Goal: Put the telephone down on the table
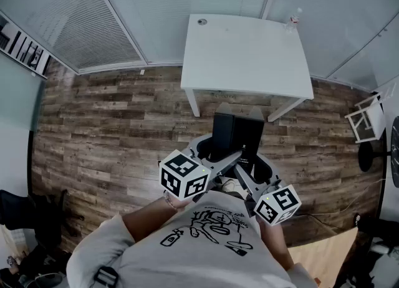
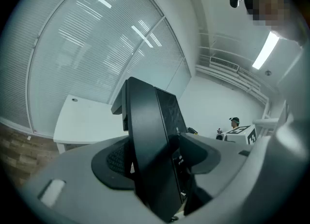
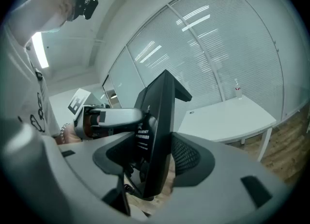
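Left gripper (image 1: 213, 156) and right gripper (image 1: 252, 167) both pinch the black boxy telephone (image 1: 237, 134); advise carrying it level to the white rectangular table (image 1: 249, 56), upper centre.

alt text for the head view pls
A person holds a black telephone clamped between the left gripper and the right gripper, above a wooden floor. A white table stands ahead of them.

The telephone (image 1: 237, 132) sat between the left gripper (image 1: 211, 156) and right gripper (image 1: 252, 166), before the table (image 1: 249, 56); a bottle (image 1: 294, 17) stood on its far right corner.
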{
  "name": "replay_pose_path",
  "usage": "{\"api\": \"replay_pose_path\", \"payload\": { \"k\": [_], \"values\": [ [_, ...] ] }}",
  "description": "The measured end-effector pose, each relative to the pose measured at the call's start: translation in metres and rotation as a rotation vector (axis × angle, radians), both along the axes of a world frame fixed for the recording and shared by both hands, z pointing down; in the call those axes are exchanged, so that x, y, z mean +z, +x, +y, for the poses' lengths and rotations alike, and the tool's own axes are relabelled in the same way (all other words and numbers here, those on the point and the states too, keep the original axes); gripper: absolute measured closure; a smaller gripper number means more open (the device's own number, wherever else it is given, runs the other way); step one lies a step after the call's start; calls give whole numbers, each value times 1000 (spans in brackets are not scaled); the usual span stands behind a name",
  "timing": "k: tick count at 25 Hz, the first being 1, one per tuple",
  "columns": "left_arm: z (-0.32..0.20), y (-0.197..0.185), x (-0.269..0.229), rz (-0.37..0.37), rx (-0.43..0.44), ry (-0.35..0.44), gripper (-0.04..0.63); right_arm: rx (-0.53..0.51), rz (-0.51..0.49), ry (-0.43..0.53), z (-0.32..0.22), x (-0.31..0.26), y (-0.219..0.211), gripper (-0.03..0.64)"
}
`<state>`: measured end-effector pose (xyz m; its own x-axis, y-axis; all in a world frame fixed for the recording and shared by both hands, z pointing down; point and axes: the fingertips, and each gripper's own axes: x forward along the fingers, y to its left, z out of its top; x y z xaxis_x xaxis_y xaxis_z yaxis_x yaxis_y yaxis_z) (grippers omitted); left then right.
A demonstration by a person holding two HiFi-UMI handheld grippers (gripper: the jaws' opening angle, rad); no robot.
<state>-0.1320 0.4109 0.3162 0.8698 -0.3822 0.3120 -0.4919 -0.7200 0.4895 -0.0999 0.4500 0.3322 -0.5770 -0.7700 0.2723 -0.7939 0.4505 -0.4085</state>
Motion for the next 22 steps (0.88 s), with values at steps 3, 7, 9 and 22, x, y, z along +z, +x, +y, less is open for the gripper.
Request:
{"api": "replay_pose_path", "payload": {
  "k": [3,7,9,22],
  "values": [
    [-2,-2,-1,5,-2,-4,308,-4,9,-1,-2,-1,-2,391],
    [-2,-12,1,10,-5,-7,308,-4,13,-2,-2,0,-12,391],
    [-3,-17,2,9,-5,-6,308,-2,12,-3,-3,1,-17,391],
    [-28,-11,9,6,-15,-19,308,0,5,-7,-29,7,-11,390]
  ]
}}
